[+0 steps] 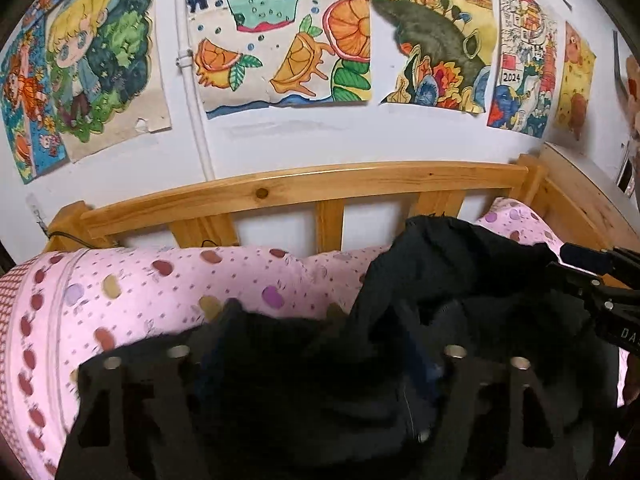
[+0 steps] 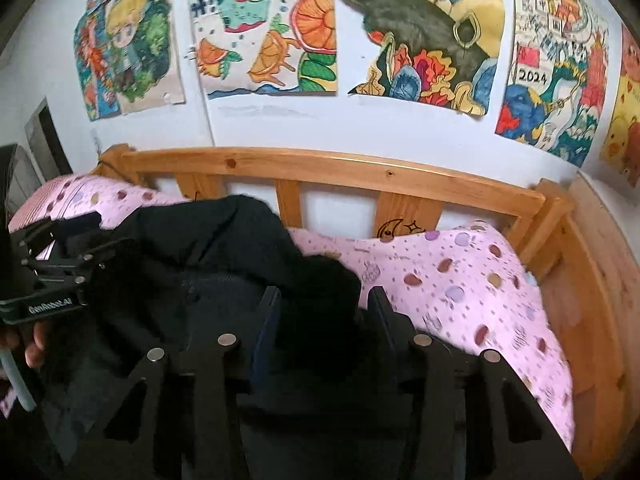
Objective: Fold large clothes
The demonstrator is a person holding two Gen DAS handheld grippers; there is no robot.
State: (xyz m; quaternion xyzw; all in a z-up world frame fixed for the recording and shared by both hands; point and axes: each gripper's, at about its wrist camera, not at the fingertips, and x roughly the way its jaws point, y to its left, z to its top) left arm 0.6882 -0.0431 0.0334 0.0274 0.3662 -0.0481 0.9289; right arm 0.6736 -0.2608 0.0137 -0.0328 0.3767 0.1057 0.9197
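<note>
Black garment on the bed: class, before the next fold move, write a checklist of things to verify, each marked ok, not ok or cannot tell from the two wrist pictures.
1. Black garment lies on the pink bedspread: ok.
2. Garment flat and smoothed for folding: not ok, it is bunched in a heap.
3. Cloth sits between the right gripper fingers: ok.
4. Right gripper pads actually pressing the cloth: cannot tell.
5. Left gripper has cloth between its fingers: ok; firm grip: cannot tell.
6. Garment clear of the wooden headboard: ok, it lies below the rail.
</note>
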